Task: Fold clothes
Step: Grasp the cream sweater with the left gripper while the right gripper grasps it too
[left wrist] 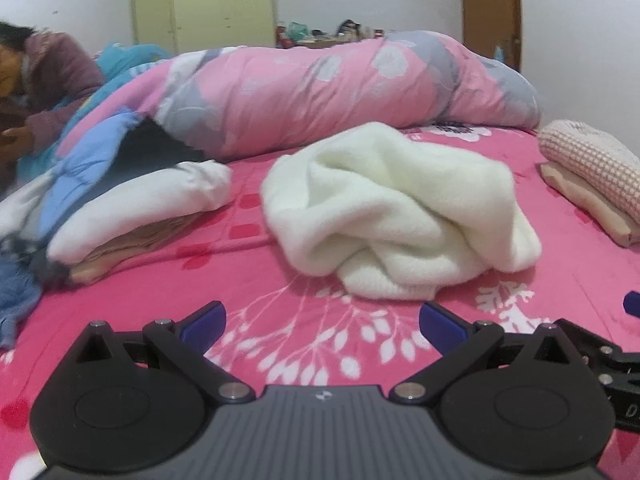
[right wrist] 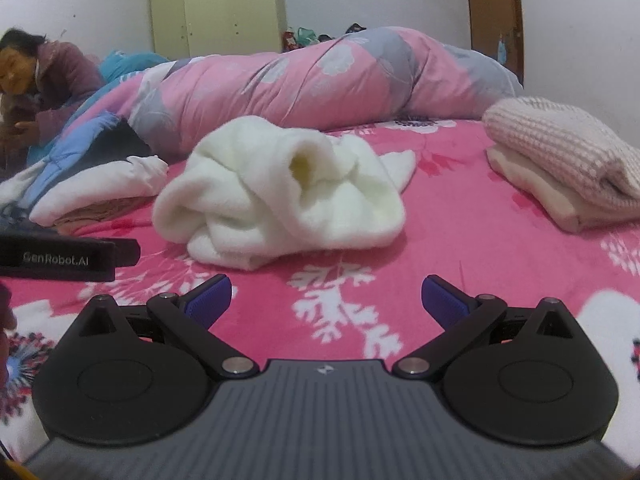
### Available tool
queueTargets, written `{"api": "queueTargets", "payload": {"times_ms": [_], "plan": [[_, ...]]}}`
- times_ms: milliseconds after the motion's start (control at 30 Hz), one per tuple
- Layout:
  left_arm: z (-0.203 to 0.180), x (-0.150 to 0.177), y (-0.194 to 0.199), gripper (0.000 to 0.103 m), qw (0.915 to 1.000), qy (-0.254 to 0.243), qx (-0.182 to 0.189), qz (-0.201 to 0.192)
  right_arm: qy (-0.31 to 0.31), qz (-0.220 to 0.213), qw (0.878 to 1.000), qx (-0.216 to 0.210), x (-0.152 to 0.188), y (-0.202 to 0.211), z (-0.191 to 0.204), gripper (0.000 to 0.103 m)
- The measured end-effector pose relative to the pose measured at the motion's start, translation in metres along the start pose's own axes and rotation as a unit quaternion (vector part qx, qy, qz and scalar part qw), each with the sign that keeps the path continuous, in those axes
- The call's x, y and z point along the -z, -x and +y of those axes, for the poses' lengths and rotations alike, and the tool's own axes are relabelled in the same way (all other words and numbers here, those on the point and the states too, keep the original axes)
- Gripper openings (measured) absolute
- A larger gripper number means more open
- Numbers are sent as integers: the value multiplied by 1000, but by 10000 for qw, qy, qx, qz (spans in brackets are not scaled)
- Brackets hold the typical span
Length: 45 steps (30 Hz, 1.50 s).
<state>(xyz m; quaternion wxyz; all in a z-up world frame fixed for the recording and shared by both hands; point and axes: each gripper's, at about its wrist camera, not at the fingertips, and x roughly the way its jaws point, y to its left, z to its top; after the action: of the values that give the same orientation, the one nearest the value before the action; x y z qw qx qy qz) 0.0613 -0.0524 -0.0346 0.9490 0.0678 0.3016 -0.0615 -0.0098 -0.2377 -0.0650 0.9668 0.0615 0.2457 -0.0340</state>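
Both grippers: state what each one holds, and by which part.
Nothing is held. The left gripper and the right gripper are both open over the pink bedsheet, short of the crumpled white garment.

my left gripper (left wrist: 322, 322) is matt black plastic with ribbed blue pads and shiny metal pins. the cream garment (left wrist: 396, 208) looks thick, fuzzy fleece. the pink bedsheet (right wrist: 460, 264) is smooth printed cloth, the quilt (right wrist: 320, 80) soft and puffy, the folded pink knit (right wrist: 560, 148) waffle-textured.
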Motion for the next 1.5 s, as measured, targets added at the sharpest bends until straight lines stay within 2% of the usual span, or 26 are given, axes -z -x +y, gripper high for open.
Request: {"api": "queueTargets", "payload": {"times_ms": [100, 233, 333, 433, 500, 533, 567, 600, 667, 733, 800, 900, 967, 1000, 1067, 1100, 1133, 1200, 1333, 1433, 1467, 1500], "plan": [[-2, -8, -17, 103, 9991, -218, 352, 126, -86, 75, 9999, -129, -12, -20, -18, 102], [-7, -15, -38, 103, 9984, -434, 360, -90, -409, 264, 9984, -291, -32, -55, -48, 102], [-8, -19, -55, 103, 9976, -505, 429, -224, -1184, 394, 9898, -681, -44, -85, -78, 102], [-9, -22, -70, 103, 9972, -438, 522, -301, -1506, 517, 9829, -923, -48, -112, -88, 101], [-8, -25, -78, 103, 9968, -337, 604, -399, -1719, 598, 9773, -1084, -50, -130, -95, 97], [-7, -26, -81, 98, 9965, -291, 642, -456, -1825, 639, 9742, -1164, -51, -139, -99, 94], [-6, -27, -84, 93, 9963, -262, 664, -478, -1931, 679, 9709, -1244, -53, -148, -102, 84], [-6, -28, -87, 84, 9963, -251, 673, -471, -2036, 720, 9674, -1324, -54, -157, -106, 69], [-6, -31, -93, 80, 9963, -220, 679, -479, -2131, 831, 9622, -1477, -53, -173, -107, 59], [-4, -31, -93, 68, 9960, -206, 661, -563, -2119, 819, 9610, -1579, -51, -177, -104, 43], [-3, -30, -92, 55, 9946, -284, 709, -700, -2054, 654, 9615, -1703, -53, -171, -102, 18], [2, -31, -85, 45, 9943, -282, 744, -713, -1984, 243, 9548, -2198, -55, -152, -100, 11], [14, -32, -77, 42, 9933, -40, 896, -726, -1790, -102, 9477, -2641, -56, -134, -94, 10], [21, -32, -71, 42, 9918, 154, 1025, -749, -1686, -257, 9435, -2843, -56, -125, -90, 9], [35, -32, -59, 48, 9866, 528, 1296, -836, -1586, -283, 9337, -3197, -52, -110, -79, 7], [40, -32, -51, 61, 9833, 649, 1426, -926, -1539, -256, 9288, -3361, -49, -103, -73, 0], [40, -34, -45, 78, 9814, 638, 1520, -986, -1488, -224, 9240, -3516, -46, -96, -67, 0], [33, -39, -39, 92, 9802, 479, 1641, -999, -1322, -91, 9199, -3692, -35, -86, -50, 0], [7, -51, -47, 92, 9833, 27, 1669, -728, -1043, 45, 9300, -3524, -17, -73, -31, 0], [-17, -64, -65, 92, 9872, -254, 1514, -443, -1287, -158, 9443, -3026, -19, -63, -50, 3], [-25, -67, -71, 92, 9881, -333, 1454, -384, -1381, -258, 9492, -2817, -22, -61, -60, 5], [-33, -69, -76, 92, 9888, -420, 1388, -339, -1492, -329, 9520, -2653, -27, -63, -71, 14]]}}
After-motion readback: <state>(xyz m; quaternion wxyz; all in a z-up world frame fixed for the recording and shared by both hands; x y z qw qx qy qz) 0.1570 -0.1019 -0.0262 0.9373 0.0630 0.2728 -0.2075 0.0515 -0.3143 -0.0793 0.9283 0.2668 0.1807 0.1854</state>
